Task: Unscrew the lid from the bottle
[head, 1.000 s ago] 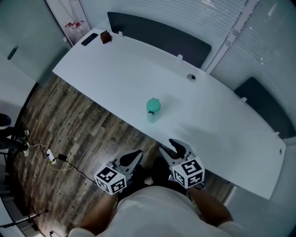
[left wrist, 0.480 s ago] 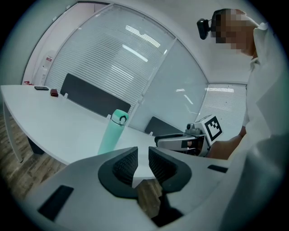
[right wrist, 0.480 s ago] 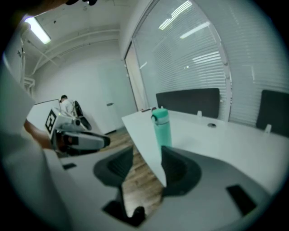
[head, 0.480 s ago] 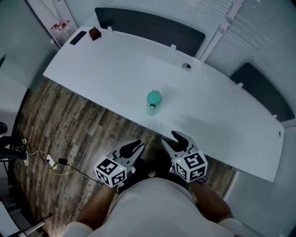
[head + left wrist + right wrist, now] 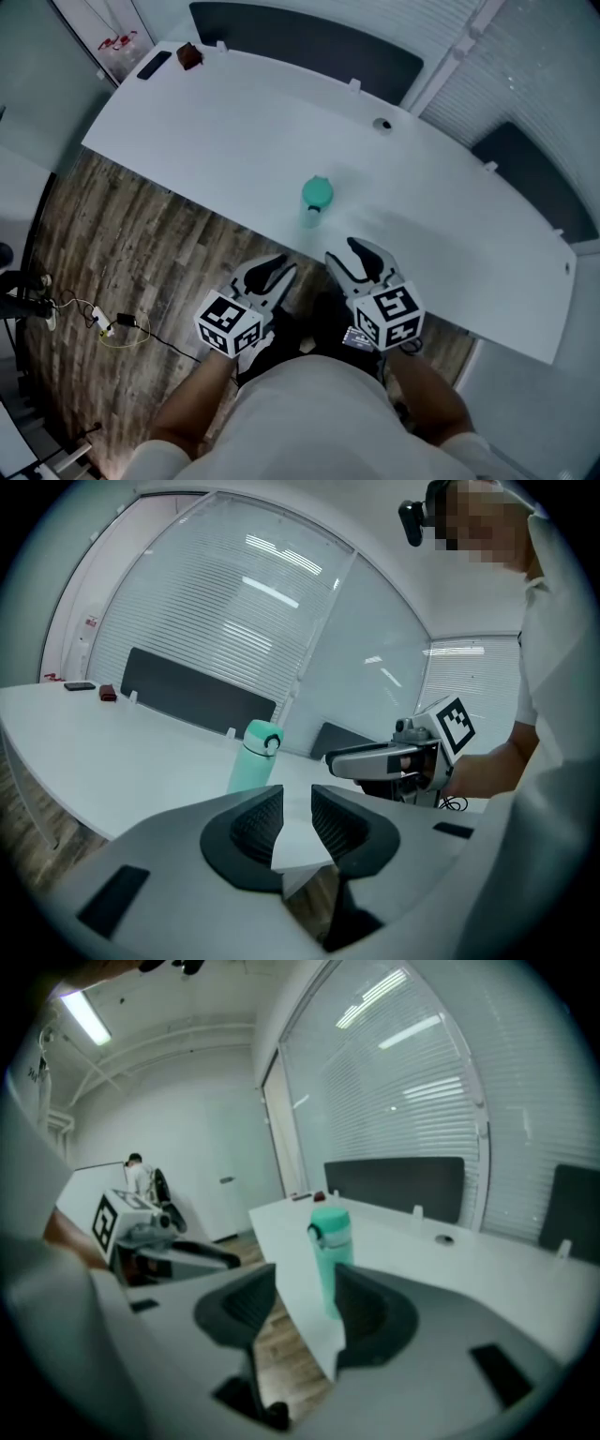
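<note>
2 empty | left gripper (image 5: 275,271) jaws just been opening, slim gap; right gripper (image 5: 350,251) apart | bottle (image 5: 315,208) 12 o'clock: prob stiff, slick; clamp body, twist lid (image 5: 317,192)

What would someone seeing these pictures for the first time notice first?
The teal bottle stands upright, its lid on, near the front edge of the long white table. Just short of that edge, the left gripper and right gripper point toward it. The left one's jaws have just been opening, and both are open with nothing between them.
</note>
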Demonstrator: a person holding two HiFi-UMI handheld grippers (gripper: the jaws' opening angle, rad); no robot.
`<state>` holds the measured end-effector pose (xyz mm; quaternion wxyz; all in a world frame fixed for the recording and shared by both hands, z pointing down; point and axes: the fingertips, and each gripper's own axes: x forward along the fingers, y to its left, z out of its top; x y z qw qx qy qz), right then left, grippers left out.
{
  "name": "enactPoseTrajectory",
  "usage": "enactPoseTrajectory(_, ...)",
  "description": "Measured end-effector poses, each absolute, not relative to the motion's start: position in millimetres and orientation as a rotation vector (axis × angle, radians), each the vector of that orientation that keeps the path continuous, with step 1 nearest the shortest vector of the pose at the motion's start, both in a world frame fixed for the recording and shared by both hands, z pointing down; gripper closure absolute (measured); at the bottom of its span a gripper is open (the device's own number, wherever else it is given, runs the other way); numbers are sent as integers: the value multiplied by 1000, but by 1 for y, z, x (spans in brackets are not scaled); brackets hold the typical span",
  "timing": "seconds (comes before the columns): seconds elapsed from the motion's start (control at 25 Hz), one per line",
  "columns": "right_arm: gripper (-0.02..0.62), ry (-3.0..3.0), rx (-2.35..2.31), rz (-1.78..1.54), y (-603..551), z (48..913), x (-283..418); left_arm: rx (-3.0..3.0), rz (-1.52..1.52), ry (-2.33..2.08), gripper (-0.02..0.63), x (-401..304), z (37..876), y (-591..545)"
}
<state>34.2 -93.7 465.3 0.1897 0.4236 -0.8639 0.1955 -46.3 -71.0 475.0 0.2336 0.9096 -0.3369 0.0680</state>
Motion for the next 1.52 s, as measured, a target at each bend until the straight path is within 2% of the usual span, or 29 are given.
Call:
enactPoseTrajectory(0.24, 391, -2446, 1187, 507, -120, 458, 24, 2540, 244, -964, 484, -39, 485, -101)
enactPoseTrajectory(0.64, 387, -2440, 1190, 439, -160, 454, 8, 2564, 372, -1074, 363, -22, 515, -151)
enactPoseTrajectory(0.88, 299, -2404, 1188, 408, -184, 462, -2, 2566, 400, -1121, 303, -12, 535, -175)
enactPoseTrajectory(1.08, 268, -2367, 1173, 412, -204, 470, -8, 2589, 423, -1157, 288, -1, 540, -191)
enactPoseTrajectory(1.52, 270, -2326, 1166, 434, -217, 482, -13, 2576, 455, -1162, 288, 17, 553, -208)
